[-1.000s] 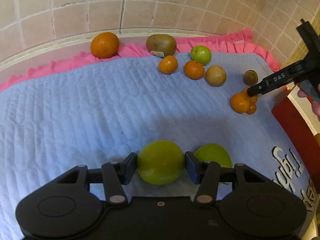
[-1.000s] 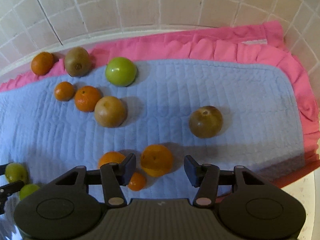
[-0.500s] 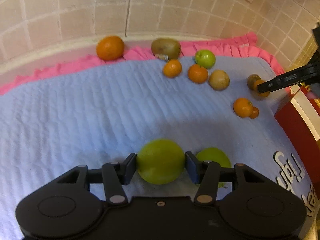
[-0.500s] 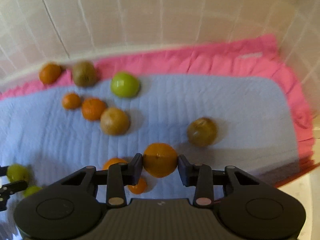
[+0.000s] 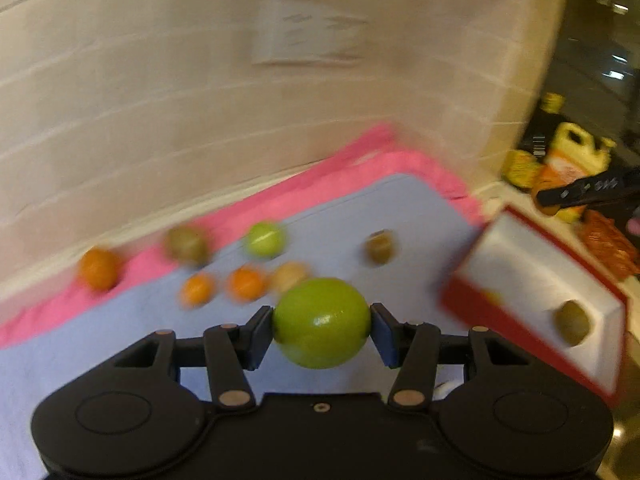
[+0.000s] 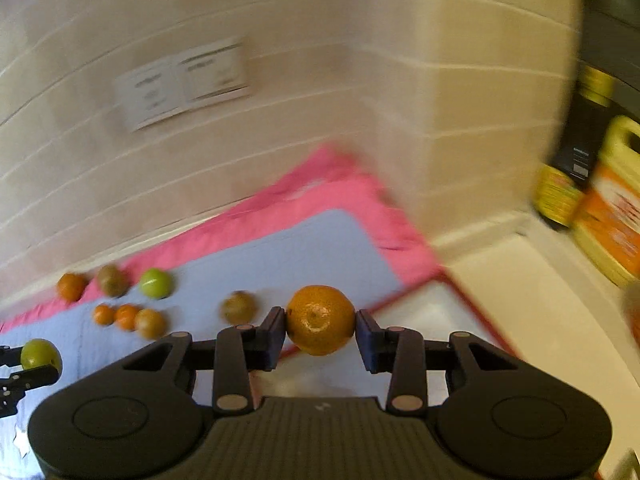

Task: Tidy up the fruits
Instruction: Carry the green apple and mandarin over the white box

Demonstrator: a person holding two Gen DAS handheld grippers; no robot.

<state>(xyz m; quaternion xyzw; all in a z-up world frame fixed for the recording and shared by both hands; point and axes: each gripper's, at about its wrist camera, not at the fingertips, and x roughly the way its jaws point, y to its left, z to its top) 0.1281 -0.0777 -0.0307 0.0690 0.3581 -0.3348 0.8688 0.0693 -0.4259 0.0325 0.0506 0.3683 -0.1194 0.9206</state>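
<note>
Two black two-finger grippers, each clamped on fruit above the blue quilted mat [image 5: 360, 208]: left gripper [image 5: 322, 330] pinching a round green apple [image 5: 322, 322], right gripper [image 6: 320, 330] a round orange tangerine [image 6: 320, 319].

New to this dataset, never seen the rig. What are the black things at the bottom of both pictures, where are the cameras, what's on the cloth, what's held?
No robot here: a person carries a hand-held two-finger gripper in each hand. Each gripper has a fisheye camera looking forward along its fingers, so the black body at the bottom of each picture is the gripper itself.

In the left wrist view, the left gripper is shut on a green apple. In the right wrist view, the right gripper is shut on an orange.

Below lies a blue cloth with a pink border, against a tiled wall. More fruit rests on it: oranges, a green one, brownish ones; blur hides details. Beside it stands a red-edged white tray holding one brownish fruit.
</note>
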